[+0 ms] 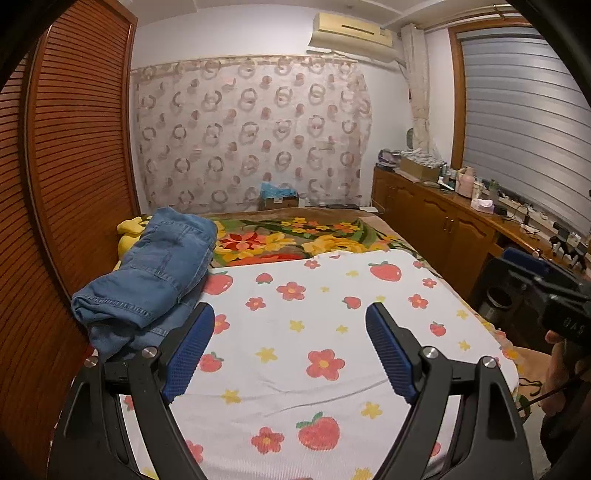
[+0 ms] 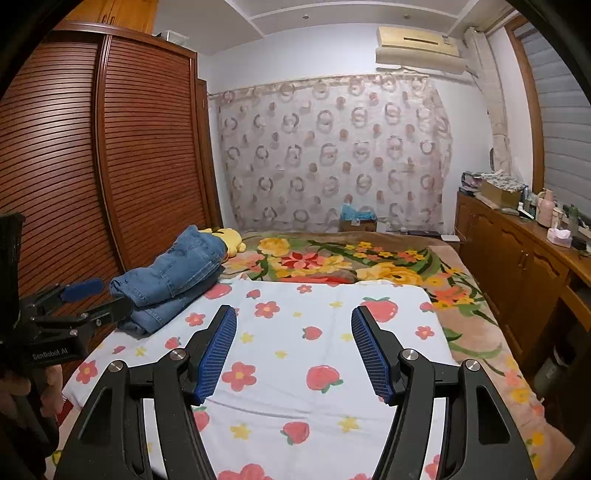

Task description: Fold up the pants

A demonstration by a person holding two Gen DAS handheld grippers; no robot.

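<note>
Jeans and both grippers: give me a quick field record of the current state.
jeans: folded stack, left side of the bed near the wardrobe
surface: strawberry sheet over a floral blanket
left gripper: open, holding nothing, just right of the jeans
right gripper: open, holding nothing, above the sheet
behind jeans: yellow plush toy

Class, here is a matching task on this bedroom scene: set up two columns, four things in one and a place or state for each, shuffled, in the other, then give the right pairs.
Things:
1. folded jeans
2. left tool
3. air conditioner
4. yellow plush toy

Places or states:
A. high on the wall
B. open, holding nothing
C. behind the jeans
D. at the strawberry towel's left edge

Pairs: 1-D, 2-B, 3-A, 4-C
</note>
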